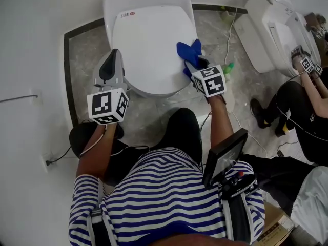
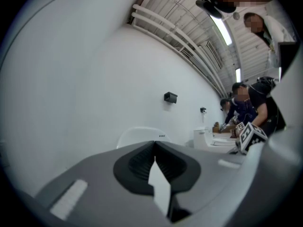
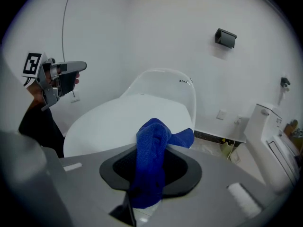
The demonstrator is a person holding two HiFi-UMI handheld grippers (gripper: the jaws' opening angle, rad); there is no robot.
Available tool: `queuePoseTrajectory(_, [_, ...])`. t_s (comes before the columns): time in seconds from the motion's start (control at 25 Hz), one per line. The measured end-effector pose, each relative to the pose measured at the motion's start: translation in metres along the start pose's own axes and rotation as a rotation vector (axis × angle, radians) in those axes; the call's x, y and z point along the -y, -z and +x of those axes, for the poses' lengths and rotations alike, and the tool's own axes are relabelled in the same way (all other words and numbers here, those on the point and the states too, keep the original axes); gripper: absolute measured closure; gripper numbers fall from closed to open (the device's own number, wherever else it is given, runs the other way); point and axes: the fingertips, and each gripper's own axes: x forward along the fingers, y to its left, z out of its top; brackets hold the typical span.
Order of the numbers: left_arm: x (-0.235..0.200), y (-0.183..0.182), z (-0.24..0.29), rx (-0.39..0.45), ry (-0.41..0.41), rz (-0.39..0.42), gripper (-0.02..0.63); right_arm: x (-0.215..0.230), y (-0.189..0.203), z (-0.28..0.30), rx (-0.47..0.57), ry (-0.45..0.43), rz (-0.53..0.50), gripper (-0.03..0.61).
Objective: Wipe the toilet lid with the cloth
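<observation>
The white toilet lid (image 1: 148,40) lies closed in the head view's upper middle. A blue cloth (image 1: 188,51) rests on the lid's right edge, and my right gripper (image 1: 193,65) is shut on it, tilted downward. In the right gripper view the cloth (image 3: 150,160) bunches up between the jaws and hangs over the lid (image 3: 128,122). My left gripper (image 1: 114,60) is held level at the lid's left front edge, jaws together and holding nothing. In the left gripper view its tips (image 2: 154,143) meet in front of the toilet's back (image 2: 142,135).
A second white toilet (image 1: 277,29) stands at the right, where another person (image 1: 307,101) works with a gripper. A green bottle (image 1: 228,67) and cables lie on the floor between the toilets. A black object (image 1: 84,135) sits on the floor at the lower left.
</observation>
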Motion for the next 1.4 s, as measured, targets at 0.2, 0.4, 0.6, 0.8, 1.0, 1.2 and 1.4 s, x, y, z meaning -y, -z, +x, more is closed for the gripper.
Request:
queuePoseTrajectory(0.2, [0.002, 0.001, -0.001, -0.005, 0.002, 0.002, 0.612, 0.011, 0.010, -0.004, -0.007, 0.011, 0.027, 0.463])
queuePoseTrajectory(0.4, [0.001, 0.004, -0.002, -0.006, 0.001, 0.003, 0.612, 0.013, 0.016, -0.004, -0.006, 0.012, 0.044, 0.463])
queuePoseTrajectory(0.6, [0.002, 0.002, -0.003, -0.005, -0.001, 0.005, 0.612, 0.012, 0.014, -0.006, -0.007, 0.019, 0.022, 0.463])
queuePoseTrajectory(0.8, [-0.002, 0.001, -0.004, -0.003, -0.006, 0.006, 0.612, 0.004, -0.015, -0.023, 0.053, 0.035, -0.037, 0.463])
queuePoseTrajectory(1.0, [-0.004, -0.001, -0.005, 0.000, -0.011, 0.006, 0.612, -0.017, -0.068, -0.050, 0.149, 0.030, -0.133, 0.463])
queuePoseTrajectory(1.2, [-0.008, -0.005, -0.010, 0.003, -0.019, 0.006, 0.612, -0.056, -0.114, -0.072, 0.238, -0.005, -0.231, 0.463])
queuePoseTrajectory(1.4, [-0.020, -0.004, -0.018, 0.011, -0.038, -0.005, 0.612, -0.119, -0.138, -0.062, 0.265, -0.099, -0.328, 0.463])
